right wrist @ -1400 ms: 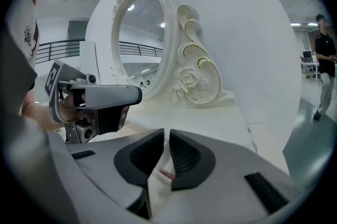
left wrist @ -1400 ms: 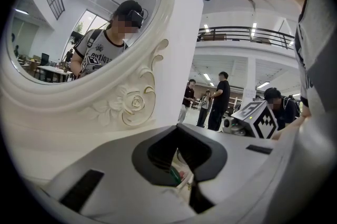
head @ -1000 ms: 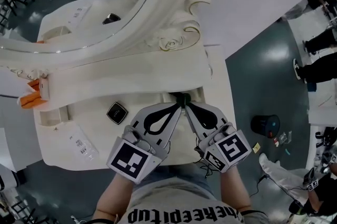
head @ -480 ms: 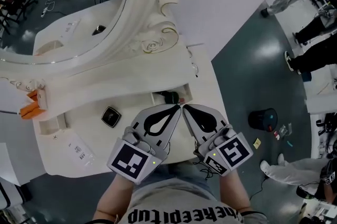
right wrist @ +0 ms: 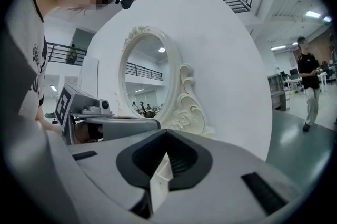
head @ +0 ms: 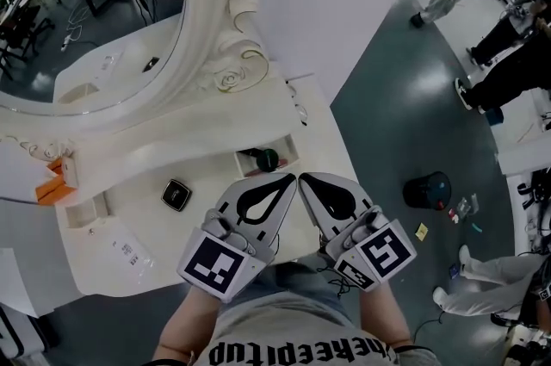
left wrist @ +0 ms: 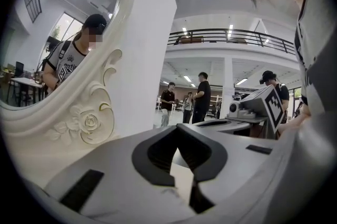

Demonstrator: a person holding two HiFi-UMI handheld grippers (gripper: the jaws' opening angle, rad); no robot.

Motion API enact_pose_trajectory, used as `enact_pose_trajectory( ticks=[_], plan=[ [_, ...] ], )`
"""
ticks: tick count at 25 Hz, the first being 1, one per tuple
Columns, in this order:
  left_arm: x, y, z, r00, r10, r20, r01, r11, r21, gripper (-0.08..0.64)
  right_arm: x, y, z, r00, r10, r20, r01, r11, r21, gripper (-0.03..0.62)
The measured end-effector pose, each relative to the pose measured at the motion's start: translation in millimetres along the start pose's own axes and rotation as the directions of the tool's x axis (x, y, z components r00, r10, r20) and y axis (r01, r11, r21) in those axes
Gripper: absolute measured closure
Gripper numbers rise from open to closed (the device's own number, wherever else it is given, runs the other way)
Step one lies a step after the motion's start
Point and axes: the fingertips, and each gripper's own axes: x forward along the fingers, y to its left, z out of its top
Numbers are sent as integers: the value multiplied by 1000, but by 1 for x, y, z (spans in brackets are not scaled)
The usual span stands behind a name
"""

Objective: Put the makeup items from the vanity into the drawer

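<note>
In the head view the white vanity (head: 207, 209) has a small drawer (head: 289, 151) standing open, with a dark green round item (head: 269, 157) inside. A black compact (head: 176, 195) lies on the top, left of the drawer. My left gripper (head: 289, 178) and right gripper (head: 303, 178) sit side by side just in front of the drawer, tips nearly touching each other. Both are shut with nothing between the jaws. The left gripper view shows the left gripper (left wrist: 178, 128) pointing past the mirror frame. In the right gripper view, the right gripper (right wrist: 166, 132) faces the mirror.
A carved oval mirror (head: 103, 54) rises behind the vanity top. Orange boxes (head: 53, 190) sit at its left end and a white card (head: 127, 252) lies near the front edge. A black bin (head: 429, 189) stands on the floor to the right; people stand farther off.
Both grippers have drawn back from the drawer, where their tips were a second ago. The view has swung, so the vanity now sits further left.
</note>
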Motion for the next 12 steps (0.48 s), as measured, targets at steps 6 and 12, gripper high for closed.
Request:
enact_pose_trajectory(
  ticks=[6, 12],
  plan=[
    [-4, -17, 7, 1000, -10, 10, 10, 1000, 26, 538, -16, 7, 9, 1000, -5, 29, 5, 1000, -13, 580],
    [-11, -29, 12, 1000, -5, 21, 4, 999, 50, 538, -30, 15, 17, 998, -3, 58, 4, 1000, -25, 580]
  ],
)
